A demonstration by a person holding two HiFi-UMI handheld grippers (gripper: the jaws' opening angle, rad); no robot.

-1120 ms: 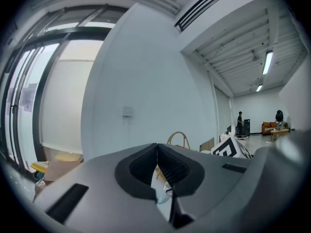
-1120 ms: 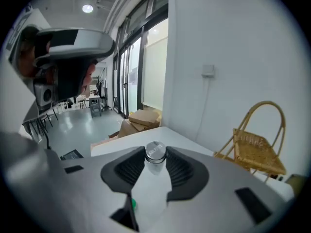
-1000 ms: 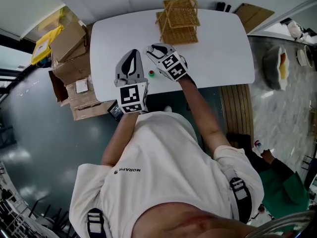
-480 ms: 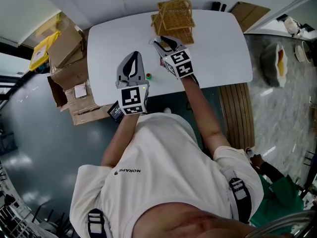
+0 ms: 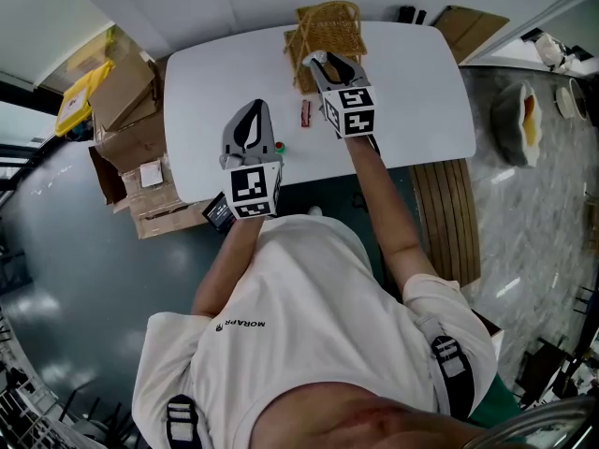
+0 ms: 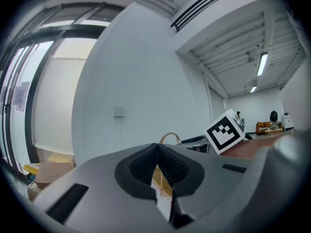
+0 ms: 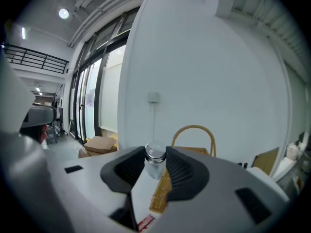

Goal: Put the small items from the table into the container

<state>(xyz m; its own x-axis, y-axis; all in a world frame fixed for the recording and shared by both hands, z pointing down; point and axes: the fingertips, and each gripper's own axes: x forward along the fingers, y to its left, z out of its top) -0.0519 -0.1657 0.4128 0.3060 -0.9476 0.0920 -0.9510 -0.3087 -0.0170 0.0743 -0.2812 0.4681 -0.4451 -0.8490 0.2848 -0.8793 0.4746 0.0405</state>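
Observation:
A small silver metal cylinder (image 7: 155, 160) is clamped between the pads of my right gripper (image 7: 155, 155). In the head view that gripper (image 5: 320, 61) hangs at the near edge of the wicker basket (image 5: 329, 15), whose handle (image 7: 193, 128) arches just ahead in the right gripper view. On the white table (image 5: 412, 92) lie a small red item (image 5: 305, 112) and a tiny green-and-red item (image 5: 279, 146). My left gripper (image 5: 251, 108) hovers over the table's near left part, jaws shut with nothing in them (image 6: 156, 148).
Cardboard boxes (image 5: 131, 96) are stacked on the floor left of the table. A slatted wooden bench (image 5: 449, 213) stands at the right. Dark objects (image 5: 412, 12) and a brown board (image 5: 473, 26) sit past the table's far edge.
My right gripper has carried the silver cylinder up and away from me, from near the green-and-red item to the basket's edge, uncovering the red item. The left gripper has stayed put.

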